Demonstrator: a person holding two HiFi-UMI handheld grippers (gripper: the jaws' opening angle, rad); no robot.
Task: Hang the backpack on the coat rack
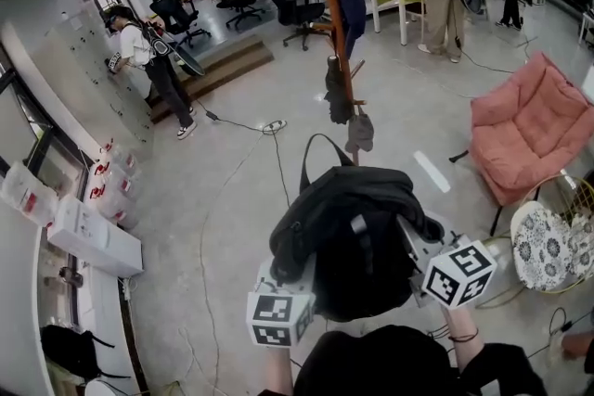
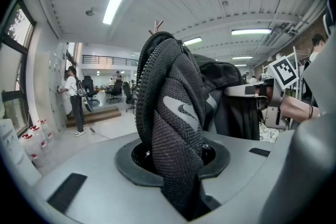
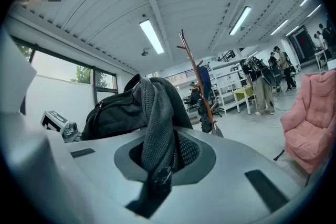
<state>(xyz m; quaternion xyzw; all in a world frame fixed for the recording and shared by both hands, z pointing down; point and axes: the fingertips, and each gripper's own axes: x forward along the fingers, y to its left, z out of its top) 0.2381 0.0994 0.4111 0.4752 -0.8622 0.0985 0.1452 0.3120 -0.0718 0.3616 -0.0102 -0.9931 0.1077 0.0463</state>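
I hold a black backpack (image 1: pixel 357 241) up between both grippers, low in the middle of the head view, its top loop (image 1: pixel 316 153) pointing toward the coat rack. The coat rack (image 1: pixel 332 23) is a brown wooden pole just beyond, with a dark blue jacket (image 1: pixel 351 5), a black item (image 1: pixel 337 93) and a grey cap (image 1: pixel 359 133) on its pegs. My left gripper (image 2: pixel 178 162) is shut on a padded black mesh shoulder strap (image 2: pixel 176 107). My right gripper (image 3: pixel 157 165) is shut on a grey mesh strap (image 3: pixel 155 118). Only the marker cubes (image 1: pixel 278 317) (image 1: pixel 459 274) show in the head view.
A pink folding chair (image 1: pixel 524 130) and a round floral stool (image 1: pixel 552 246) stand at the right. A cable and power strip (image 1: pixel 272 126) lie on the floor left of the rack. White boxes (image 1: pixel 93 241) line the left wall. People and office chairs fill the back.
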